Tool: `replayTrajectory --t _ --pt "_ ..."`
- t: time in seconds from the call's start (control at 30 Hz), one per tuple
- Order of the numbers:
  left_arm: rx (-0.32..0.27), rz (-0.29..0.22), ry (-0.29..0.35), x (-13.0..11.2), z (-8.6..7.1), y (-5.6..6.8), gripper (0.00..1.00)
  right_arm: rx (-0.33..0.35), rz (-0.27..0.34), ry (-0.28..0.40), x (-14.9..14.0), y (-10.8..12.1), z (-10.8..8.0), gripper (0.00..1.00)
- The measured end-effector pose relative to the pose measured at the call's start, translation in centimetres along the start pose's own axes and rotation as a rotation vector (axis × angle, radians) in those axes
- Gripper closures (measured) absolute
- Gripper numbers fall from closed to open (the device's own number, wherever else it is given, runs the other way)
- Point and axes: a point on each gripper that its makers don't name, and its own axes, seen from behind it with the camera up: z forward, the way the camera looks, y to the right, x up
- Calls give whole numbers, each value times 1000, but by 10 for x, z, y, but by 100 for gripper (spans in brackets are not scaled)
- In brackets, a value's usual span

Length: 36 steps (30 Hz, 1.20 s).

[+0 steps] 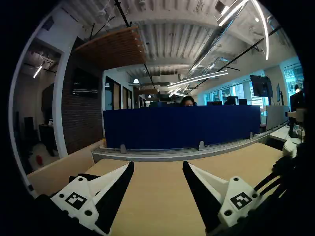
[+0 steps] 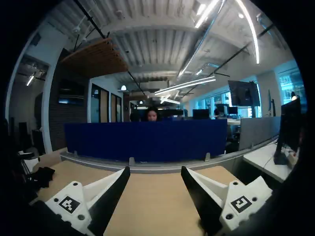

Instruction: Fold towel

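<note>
My left gripper (image 1: 158, 166) stands open just above a light wooden tabletop (image 1: 157, 196), its white and black fingers (image 1: 114, 188) spread wide with nothing between them. My right gripper (image 2: 155, 170) is open too, over the same kind of wooden tabletop (image 2: 153, 204), and holds nothing. A dark bundle of cloth (image 2: 41, 176) lies on the table at the far left of the right gripper view; I cannot tell whether it is the towel. Dark cables and a dark shape (image 1: 285, 173) sit at the right edge of the left gripper view.
A blue divider panel (image 1: 181, 126) runs along the back of the desk, with a person seated behind it (image 1: 188, 101). A monitor (image 2: 289, 129) stands on a neighbouring white desk to the right. A brick wall and doorway lie to the left.
</note>
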Motion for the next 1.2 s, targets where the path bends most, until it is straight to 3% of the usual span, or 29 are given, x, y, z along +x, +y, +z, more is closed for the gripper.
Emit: replayTrajectory --t 0.27,0.87,1.2 --pt "-9 -4 6 -34 -1 5 9 15 -27 -2 -11 -14 0 0" --pt "-8 -11 35 -111 2 0 9 10 -20 19 -52 -26 2 0" --pt "-10 -29 40 -134 2 1 9 16 -25 25 -70 -30 6 0"
